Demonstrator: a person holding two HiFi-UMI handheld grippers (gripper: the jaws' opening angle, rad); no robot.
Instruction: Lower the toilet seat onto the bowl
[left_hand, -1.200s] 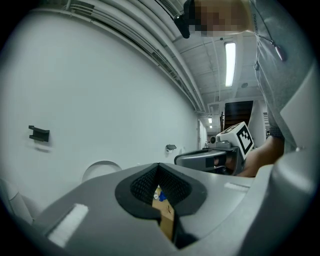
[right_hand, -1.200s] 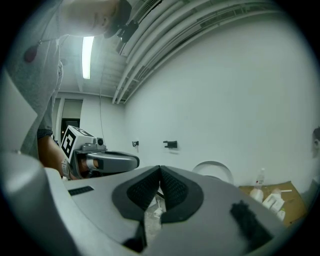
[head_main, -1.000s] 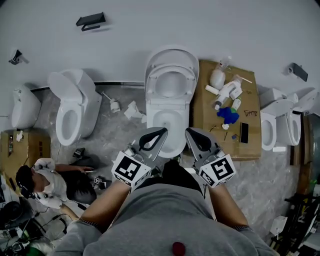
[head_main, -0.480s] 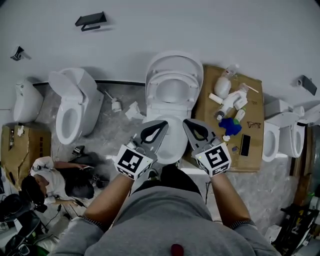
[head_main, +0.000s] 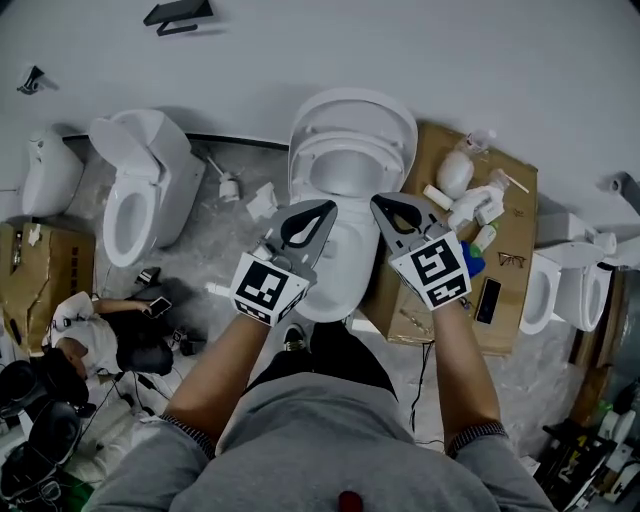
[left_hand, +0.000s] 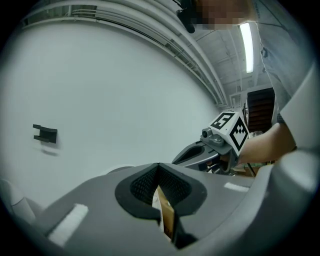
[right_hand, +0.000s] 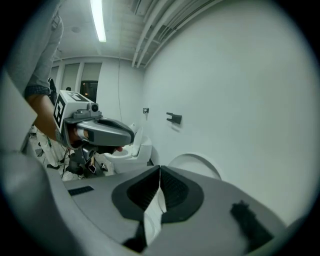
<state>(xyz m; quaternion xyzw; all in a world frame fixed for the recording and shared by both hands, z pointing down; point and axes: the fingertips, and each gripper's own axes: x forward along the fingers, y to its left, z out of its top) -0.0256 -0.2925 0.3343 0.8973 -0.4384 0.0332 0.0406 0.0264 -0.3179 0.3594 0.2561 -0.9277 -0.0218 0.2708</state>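
Left gripper view first: how was the left gripper (left_hand: 158, 166) set?
— Clenched, tips together, nothing between them. The right gripper (right_hand: 159, 169) was clenched and empty too.
And the toilet seat (head_main: 345, 143)?
— Upright against the lid (head_main: 352, 102), behind the bowl (head_main: 340, 270); both grippers were in front of it.

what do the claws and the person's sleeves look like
The left claw and right claw are grey tapered shells with black ribbed pads. Each carries a white cube with black square markers. The person wears grey sleeves with banded cuffs.
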